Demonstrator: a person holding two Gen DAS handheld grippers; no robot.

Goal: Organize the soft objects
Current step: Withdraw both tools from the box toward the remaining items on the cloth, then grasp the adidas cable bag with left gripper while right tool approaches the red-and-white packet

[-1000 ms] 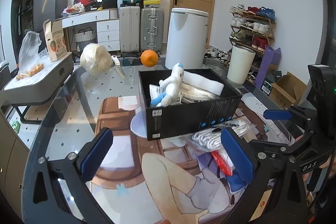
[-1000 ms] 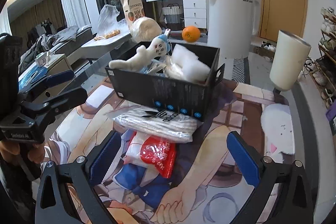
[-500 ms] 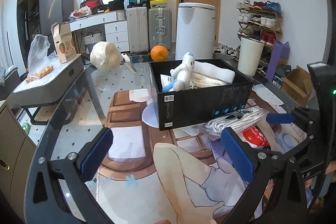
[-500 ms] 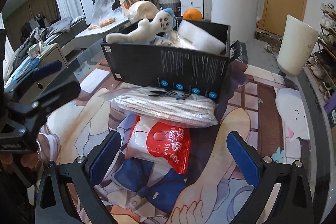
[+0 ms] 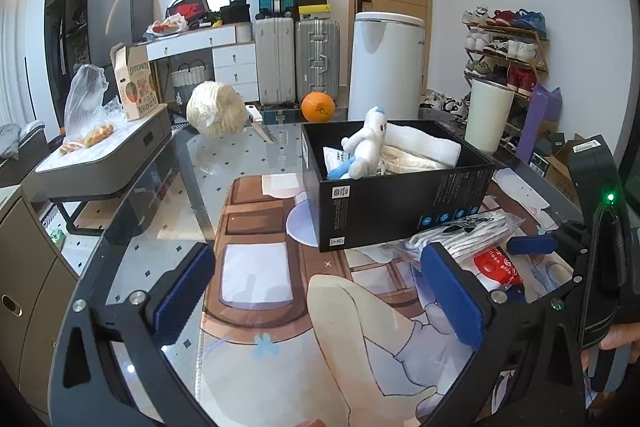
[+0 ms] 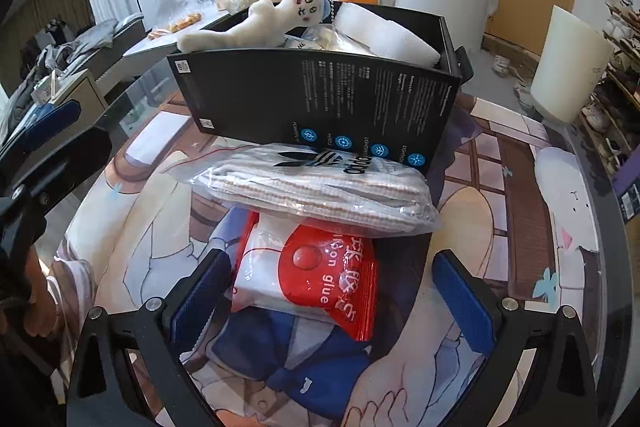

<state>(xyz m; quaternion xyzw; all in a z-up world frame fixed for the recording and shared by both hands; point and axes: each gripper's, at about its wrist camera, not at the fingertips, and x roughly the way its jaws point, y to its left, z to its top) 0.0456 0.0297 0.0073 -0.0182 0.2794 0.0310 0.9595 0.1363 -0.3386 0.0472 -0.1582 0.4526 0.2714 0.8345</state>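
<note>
Your right gripper [image 6: 328,301], fingers spread wide and holding nothing, stood nearer than your equally open, empty left gripper [image 5: 320,301] to the red-and-white packet [image 6: 316,279], which lay between its fingers, long axis crosswise, under the bagged socks [image 6: 316,183] before the black box [image 6: 320,99].

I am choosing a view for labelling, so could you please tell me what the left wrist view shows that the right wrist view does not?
Only the left wrist view shows the suitcases and shoe rack.

Only the right wrist view shows clearly the red and white packet lying partly under the bagged striped cloth, between the open right hand-held gripper fingers.

Both show the black box holding the plush toy, and the orange.
</note>
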